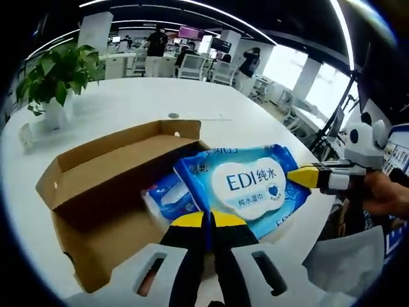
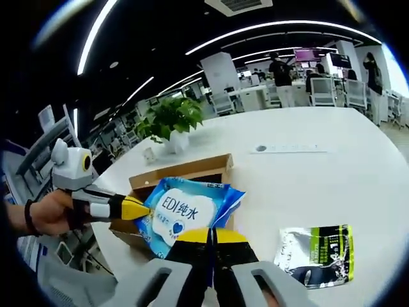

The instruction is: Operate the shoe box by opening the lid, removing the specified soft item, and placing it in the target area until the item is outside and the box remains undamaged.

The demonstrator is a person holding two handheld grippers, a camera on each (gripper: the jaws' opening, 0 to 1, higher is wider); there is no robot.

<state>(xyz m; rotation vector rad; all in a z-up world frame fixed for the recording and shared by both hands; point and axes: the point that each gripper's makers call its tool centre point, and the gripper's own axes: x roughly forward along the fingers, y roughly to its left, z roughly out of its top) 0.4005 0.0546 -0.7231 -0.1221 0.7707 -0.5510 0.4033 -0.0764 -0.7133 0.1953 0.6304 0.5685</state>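
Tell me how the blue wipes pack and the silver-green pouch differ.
The blue wipes pack is held up over the shoe box, pinched by both grippers, left and right; the silver-green pouch lies flat on the white table, untouched. The wipes pack is blue with a white label; the pouch is silver with a green and dark panel. The wipes pack looks larger. Both are soft plastic packages.

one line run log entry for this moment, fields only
box: lid open | wipes pack: held above box | left gripper: shut on pack | right gripper: shut on pack | silver pouch: on table
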